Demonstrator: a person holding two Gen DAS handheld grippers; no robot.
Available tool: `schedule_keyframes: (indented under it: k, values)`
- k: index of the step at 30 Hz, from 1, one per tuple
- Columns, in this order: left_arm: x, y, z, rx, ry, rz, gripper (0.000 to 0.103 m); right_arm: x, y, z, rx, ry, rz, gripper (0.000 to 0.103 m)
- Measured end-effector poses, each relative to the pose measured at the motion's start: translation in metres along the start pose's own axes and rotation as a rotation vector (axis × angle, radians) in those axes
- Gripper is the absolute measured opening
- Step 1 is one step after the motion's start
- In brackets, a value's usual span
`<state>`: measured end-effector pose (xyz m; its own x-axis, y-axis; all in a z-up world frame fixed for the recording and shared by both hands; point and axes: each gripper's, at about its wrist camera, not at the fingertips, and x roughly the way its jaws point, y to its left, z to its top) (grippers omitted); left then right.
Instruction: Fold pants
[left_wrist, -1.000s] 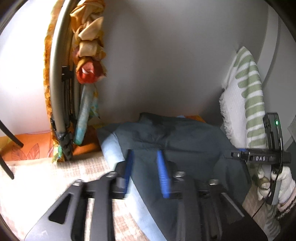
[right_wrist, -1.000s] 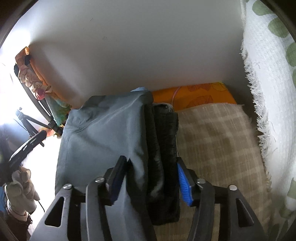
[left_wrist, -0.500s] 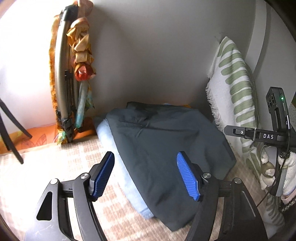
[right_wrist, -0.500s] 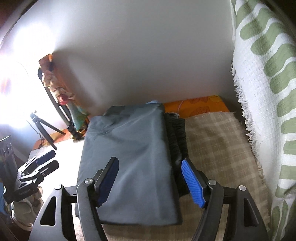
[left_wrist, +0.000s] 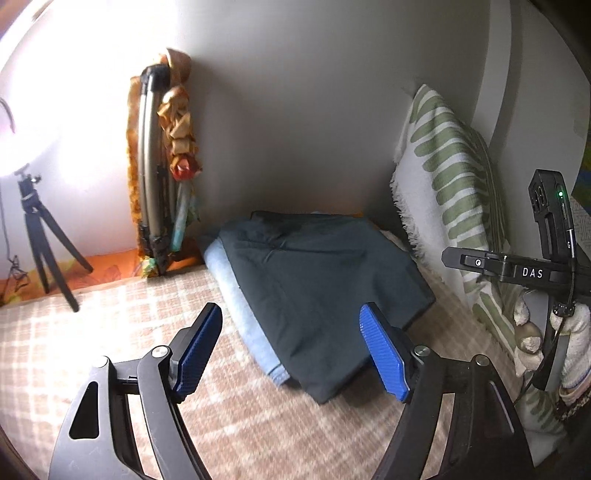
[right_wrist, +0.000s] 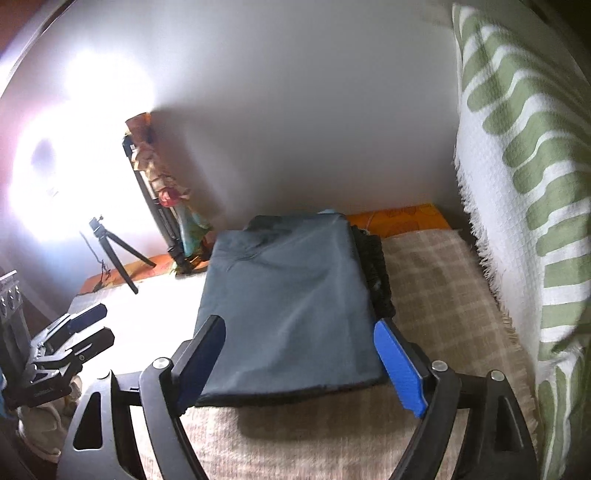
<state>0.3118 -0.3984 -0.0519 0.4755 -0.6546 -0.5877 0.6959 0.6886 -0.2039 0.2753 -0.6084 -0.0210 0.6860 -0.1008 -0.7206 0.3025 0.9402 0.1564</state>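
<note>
Folded dark grey pants (left_wrist: 317, 288) (right_wrist: 288, 306) lie flat on top of a stack on the checked blanket (left_wrist: 110, 332), against the wall. Under them show a light blue garment (left_wrist: 240, 302) and a black knitted one (right_wrist: 375, 269). My left gripper (left_wrist: 291, 350) hangs above and short of the stack, its jaws still opening, nothing between the blue pads. My right gripper (right_wrist: 295, 365) is also raised over the stack's near edge, jaws opening, pads clear of the cloth. In the left wrist view the right gripper (left_wrist: 517, 269) shows at the right; in the right wrist view the left gripper (right_wrist: 70, 339) at lower left.
A white blanket with green leaf stripes (right_wrist: 517, 184) hangs along the right side. A folded frame wrapped in orange cloth (left_wrist: 162, 177) leans on the wall, with a small black tripod (left_wrist: 40, 240) left of it. Orange sheet (right_wrist: 399, 218) shows behind the blanket.
Both grippers have let go of the pants, opened wide and drawn back and up from the stack. The folded pants now lie still on the pile.
</note>
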Motion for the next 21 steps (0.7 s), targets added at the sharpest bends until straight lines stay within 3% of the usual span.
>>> schedule_keyframes:
  k: [4, 6, 12, 21]
  values:
    - [-0.025, -0.006, -0.008, 0.008, -0.014, 0.002, 0.077, -0.025, 0.014, -0.013, -0.012, -0.022, -0.002, 0.087]
    - [-0.04, -0.01, -0.013, 0.021, -0.026, 0.013, 0.077, -0.037, 0.02, -0.019, -0.013, -0.039, -0.008, 0.094]
    - [-0.083, -0.02, -0.034, 0.038, -0.059, 0.038, 0.082, -0.079, 0.038, -0.044, -0.008, -0.096, -0.016, 0.102]
    - [-0.139, -0.03, -0.074, 0.042, -0.085, 0.034, 0.082, -0.13, 0.064, -0.096, -0.006, -0.153, -0.053, 0.103]
